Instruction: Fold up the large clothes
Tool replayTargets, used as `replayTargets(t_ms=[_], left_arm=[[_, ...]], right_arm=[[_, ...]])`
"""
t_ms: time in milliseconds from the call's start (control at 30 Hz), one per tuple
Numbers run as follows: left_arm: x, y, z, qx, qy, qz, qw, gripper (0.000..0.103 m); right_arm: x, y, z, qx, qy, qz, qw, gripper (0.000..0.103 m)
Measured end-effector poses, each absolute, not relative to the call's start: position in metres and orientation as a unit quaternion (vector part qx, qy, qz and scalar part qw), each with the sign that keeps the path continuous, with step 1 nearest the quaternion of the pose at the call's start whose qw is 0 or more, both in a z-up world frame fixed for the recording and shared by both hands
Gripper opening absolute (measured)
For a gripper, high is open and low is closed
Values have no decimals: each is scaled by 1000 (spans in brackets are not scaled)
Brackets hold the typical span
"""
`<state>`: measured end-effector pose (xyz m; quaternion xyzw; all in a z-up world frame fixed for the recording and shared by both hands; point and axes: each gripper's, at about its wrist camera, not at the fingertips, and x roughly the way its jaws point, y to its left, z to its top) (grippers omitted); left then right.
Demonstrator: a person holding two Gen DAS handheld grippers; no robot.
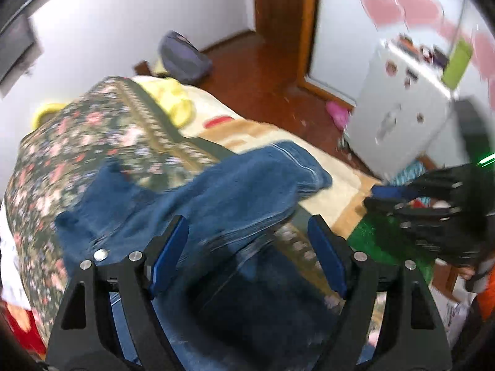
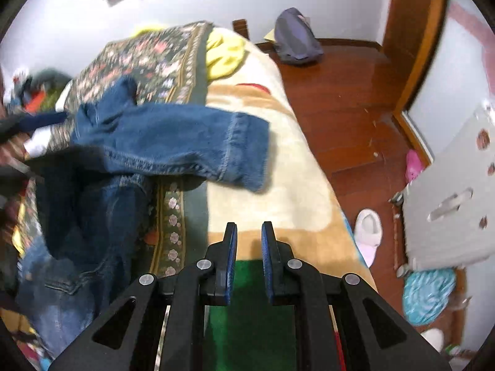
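A blue denim jacket (image 1: 198, 204) lies crumpled on the bed, with one sleeve (image 2: 191, 145) stretched out toward the cream blanket. My left gripper (image 1: 247, 225) is open wide just above the denim and holds nothing. My right gripper (image 2: 249, 232) is over the bed's near edge, right of the jacket and clear of it. Its fingers stand a narrow gap apart with nothing between them. The right gripper also shows at the right of the left wrist view (image 1: 433, 213).
The bed carries a dark floral cover (image 2: 148, 58), a cream blanket (image 2: 272, 191), a yellow cloth (image 2: 225, 52) and a green cloth (image 2: 250, 303). Right of the bed is wooden floor (image 2: 340, 108) with a purple bag (image 2: 297, 37), slippers (image 2: 368, 232) and a white cabinet (image 2: 454, 204).
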<state>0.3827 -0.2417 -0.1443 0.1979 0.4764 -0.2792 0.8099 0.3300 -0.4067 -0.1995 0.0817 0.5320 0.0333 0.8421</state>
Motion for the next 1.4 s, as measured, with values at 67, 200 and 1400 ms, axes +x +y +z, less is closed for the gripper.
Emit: replayTargets(t_ms=[67, 200, 1400], left_arm=[[387, -264, -165, 216, 498, -277, 793, 79], [394, -293, -209, 258, 523, -246, 774, 79], [361, 91, -137, -9, 461, -49, 886, 7]], right_arm=[[325, -418, -197, 101, 531, 33, 841, 11], [313, -435, -197, 121, 531, 29, 838, 11], [410, -238, -227, -34, 561, 115, 819, 11]])
